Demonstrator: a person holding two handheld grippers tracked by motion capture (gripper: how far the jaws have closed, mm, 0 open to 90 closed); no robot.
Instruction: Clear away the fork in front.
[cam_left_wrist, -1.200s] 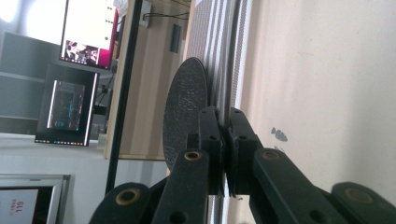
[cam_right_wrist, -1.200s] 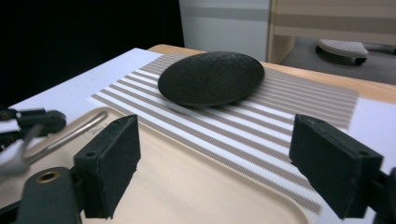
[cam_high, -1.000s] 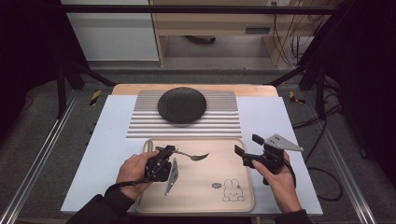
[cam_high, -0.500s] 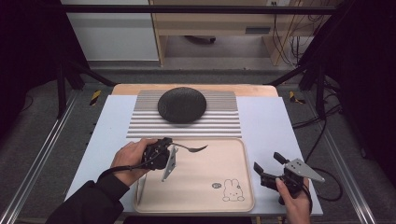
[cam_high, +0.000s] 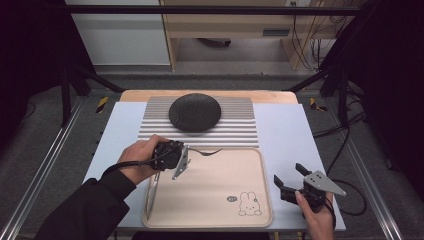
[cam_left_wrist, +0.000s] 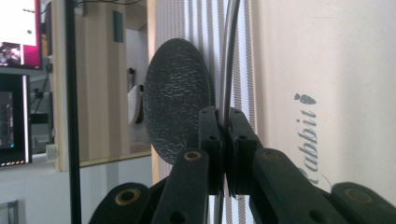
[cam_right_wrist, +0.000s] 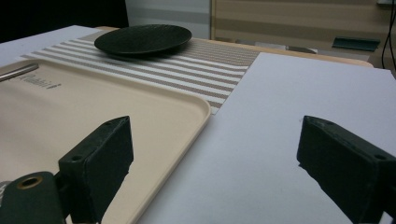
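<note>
The spoon (cam_high: 206, 151), clamped by its handle between the closed jaws of the left gripper (cam_high: 186, 152), has been raised from the tray (cam_high: 260, 200) to its far edge, near the dark plate (cam_high: 195, 112). The right gripper (cam_high: 291, 181), gaping and empty, has been withdrawn to the near right, so transfer to the plate is judged imminent.

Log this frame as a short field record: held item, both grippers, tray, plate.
held item: metal spoon, handle clamped in left gripper
left gripper: shut, above tray's far left corner
right gripper: open, nothing between jaws, right of tray
tray: beige, rabbit print, near centre of table
plate: dark, round, on striped mat beyond tray
</note>
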